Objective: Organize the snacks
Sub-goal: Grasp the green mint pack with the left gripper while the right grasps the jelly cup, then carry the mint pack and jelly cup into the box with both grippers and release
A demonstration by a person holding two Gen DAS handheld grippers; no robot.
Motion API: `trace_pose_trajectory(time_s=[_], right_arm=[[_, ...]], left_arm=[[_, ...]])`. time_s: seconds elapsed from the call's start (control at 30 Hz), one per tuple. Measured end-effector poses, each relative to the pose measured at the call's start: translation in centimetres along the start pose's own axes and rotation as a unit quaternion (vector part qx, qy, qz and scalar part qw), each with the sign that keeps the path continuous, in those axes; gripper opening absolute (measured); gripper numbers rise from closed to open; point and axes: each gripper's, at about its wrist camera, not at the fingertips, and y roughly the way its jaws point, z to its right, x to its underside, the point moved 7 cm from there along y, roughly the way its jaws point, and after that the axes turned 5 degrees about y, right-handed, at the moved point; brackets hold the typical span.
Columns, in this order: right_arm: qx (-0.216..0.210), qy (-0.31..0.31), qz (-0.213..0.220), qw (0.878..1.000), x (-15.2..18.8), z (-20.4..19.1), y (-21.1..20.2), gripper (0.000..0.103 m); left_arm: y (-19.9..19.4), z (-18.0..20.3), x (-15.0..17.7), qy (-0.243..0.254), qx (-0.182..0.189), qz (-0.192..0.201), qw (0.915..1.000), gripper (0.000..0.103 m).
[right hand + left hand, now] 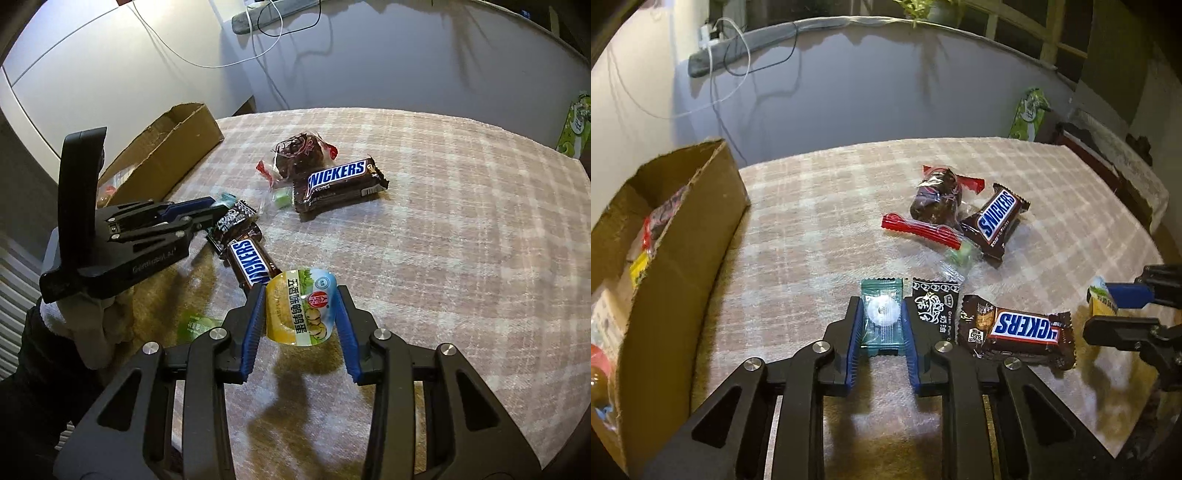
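My left gripper (pixel 881 308) is shut on a teal mint candy packet (pixel 881 317) lying on the checked tablecloth (pixel 820 229). A black candy packet (pixel 932 310) and a Snickers bar (pixel 1021 334) lie just to its right. My right gripper (pixel 301 295) is shut on a yellow and blue quail egg packet (pixel 301 308) and holds it above the table; it shows at the right edge of the left wrist view (pixel 1123 310). Farther off lie a second Snickers bar (pixel 995 219), a dark cake in clear wrap (pixel 936 199) and a small green candy (pixel 960 254).
An open cardboard box (pixel 683 236) with several snacks inside stands at the table's left. A green packet (pixel 1030 112) stands at the far right edge. A green wrapper (pixel 195 325) lies near the front edge. Cables hang on the wall behind.
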Motion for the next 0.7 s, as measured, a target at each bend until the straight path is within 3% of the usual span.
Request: trace_pose_trajectory(time_s=[0.17,0.37,0.7], right_arm=[[0.000,0.003,0.002,1.000,0.0,0.0,-0.1,0.039],[0.001,0.000,0.011,1.000,-0.3,-0.2,-1.0,0.039],[0.000,-0.021,0.034,0.999,-2.7,-2.2,-2.3,0.039]], left_arm=[[0.1,0.4,-0.2,0.016,-0.013,0.003,0.9998,0.020],[-0.4,-0.4,-0.4,-0.011,-0.012,0.011,0.9998,0.018],[-5.5,-2.3,-2.3,-0.047,-0.008,0.082,0.9955,0.018]])
